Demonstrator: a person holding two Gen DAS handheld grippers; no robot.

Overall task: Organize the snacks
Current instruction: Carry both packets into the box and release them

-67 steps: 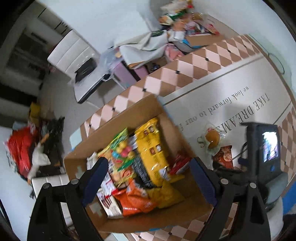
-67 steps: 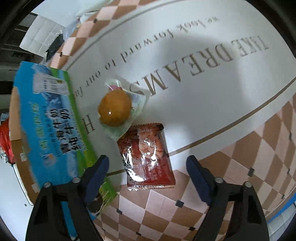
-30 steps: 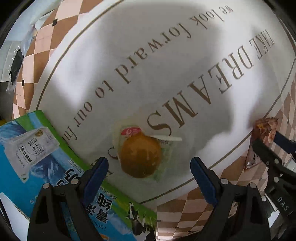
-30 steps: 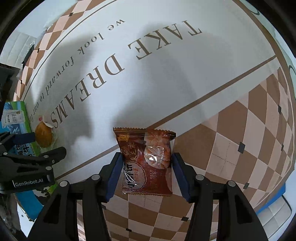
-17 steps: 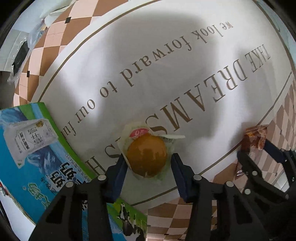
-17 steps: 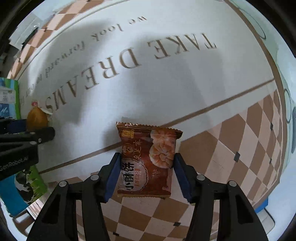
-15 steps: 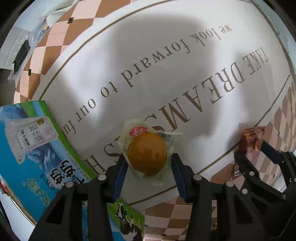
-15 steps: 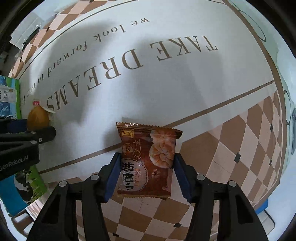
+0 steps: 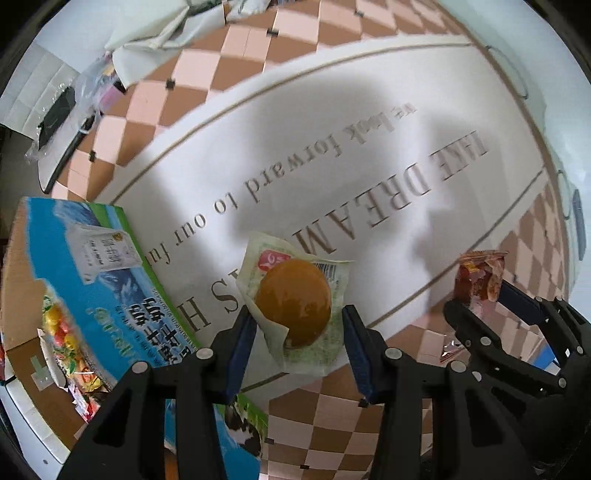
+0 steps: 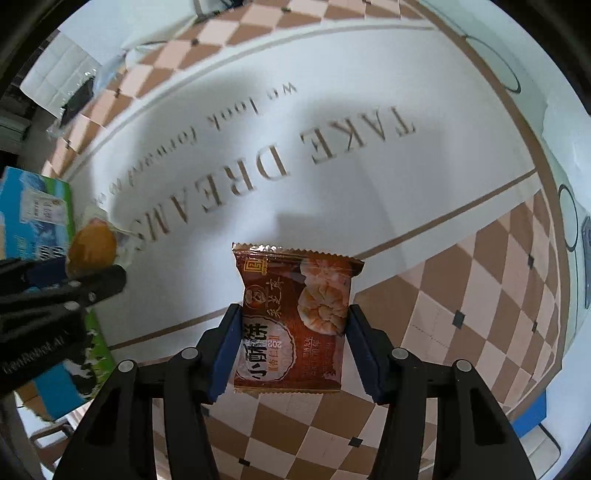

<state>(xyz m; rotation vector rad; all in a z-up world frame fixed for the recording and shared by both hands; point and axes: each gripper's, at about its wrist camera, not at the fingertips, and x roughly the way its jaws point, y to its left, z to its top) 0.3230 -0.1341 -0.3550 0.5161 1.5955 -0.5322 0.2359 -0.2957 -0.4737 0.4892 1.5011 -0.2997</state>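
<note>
- The left gripper (image 9: 299, 328) is clamped on a round golden bun (image 9: 293, 302) sealed in a clear and pale green wrapper, its blue pads pressing the wrapper from both sides; the jaws have just been closing onto it.
- The bun hangs in the air above the cloth, and the wrapper's flat edges stick out past the pads toward the lettering.
- The right gripper (image 10: 291, 336) holds a reddish-brown biscuit packet (image 10: 295, 317) by its two long edges, with the packet upright between narrow-set pads and its crimped top edge pointing away from the camera.
- In the left wrist view the same packet (image 9: 478, 280) shows at the right edge, lifted clear of the surface in the other gripper's black fingers (image 9: 465, 325).
- Just beside and below the left gripper stands an open cardboard box (image 9: 110, 295) with a blue and green printed flap; bright snack packs (image 9: 62, 339) lie inside it.
- Under both grippers spreads a white tablecloth (image 9: 332, 110) on the worktop, printed with brown words and framed by a brown and pink checked border.
- Further off, past the cloth's far edge, lie crumpled pale fabric (image 9: 155, 33) and a clear bag holding something dark (image 9: 59, 110).
</note>
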